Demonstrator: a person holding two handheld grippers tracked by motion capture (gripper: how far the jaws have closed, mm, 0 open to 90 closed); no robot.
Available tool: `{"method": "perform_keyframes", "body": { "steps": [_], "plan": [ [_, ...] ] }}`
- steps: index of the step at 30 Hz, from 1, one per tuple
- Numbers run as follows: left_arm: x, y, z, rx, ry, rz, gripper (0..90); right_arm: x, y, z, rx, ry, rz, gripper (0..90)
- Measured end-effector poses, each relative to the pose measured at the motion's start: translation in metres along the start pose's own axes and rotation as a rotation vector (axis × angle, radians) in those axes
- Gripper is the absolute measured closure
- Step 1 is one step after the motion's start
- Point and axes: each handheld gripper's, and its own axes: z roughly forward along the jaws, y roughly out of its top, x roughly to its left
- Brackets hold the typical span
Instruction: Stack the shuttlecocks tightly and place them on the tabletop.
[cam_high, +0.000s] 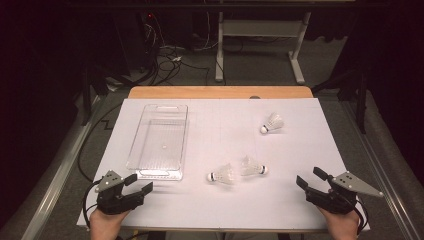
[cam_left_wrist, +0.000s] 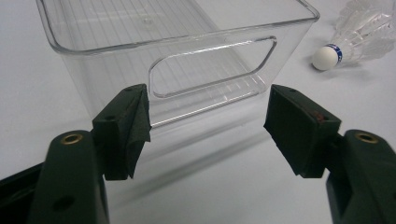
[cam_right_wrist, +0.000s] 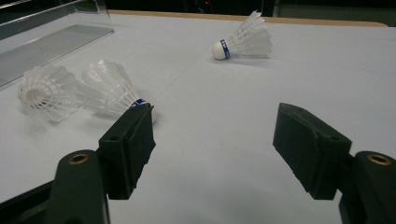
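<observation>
1. Where the high view looks down on the white table sheet (cam_high: 300, 200), the left gripper (cam_high: 138, 185) rests at the near left corner and the right gripper (cam_high: 309, 178) at the near right, both with jaws apart and nothing between them. A clear plastic bin (cam_high: 159, 141) lies on the left half, empty. Two shuttlecocks lie skirt to skirt in the near middle: the left shuttlecock (cam_high: 222, 175) with its cork pointing left, the middle shuttlecock (cam_high: 252, 167) with its cork pointing right. The far shuttlecock (cam_high: 272, 123) lies alone, well apart toward the back right.

2. In the left gripper view, the open jaws face the bin's near end wall (cam_left_wrist: 210, 70) with its handle cut-out, close but not touching. One shuttlecock (cam_left_wrist: 355, 37) lies beyond to the right. A push straight ahead would likely shove the light bin along the sheet.

3. In the right gripper view, the jaws stand wide over bare sheet. The middle shuttlecock (cam_right_wrist: 112, 88) sits just beyond the left jaw, its cork partly hidden behind it; its neighbour (cam_right_wrist: 44, 93) touches it, feathers against feathers. The risks, as I judge them: closing on the feather skirt would crush it, a sideways approach would roll the cork away, and lifting one of the pair may drag the other along.
</observation>
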Motion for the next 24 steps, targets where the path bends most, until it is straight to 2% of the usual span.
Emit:
{"method": "perform_keyframes", "body": {
  "steps": [20,24],
  "plan": [
    [-0.0031,0.0013,0.0019,0.004,-0.013,-0.002,31.7,-0.0007,-0.0008,-0.0002,0.006,0.0,0.001,28.8],
    [-0.0048,0.0016,0.002,0.002,-0.016,-0.001,31.7,-0.0018,-0.0013,0.0019,0.023,0.002,0.003,28.6]
  ]
}}
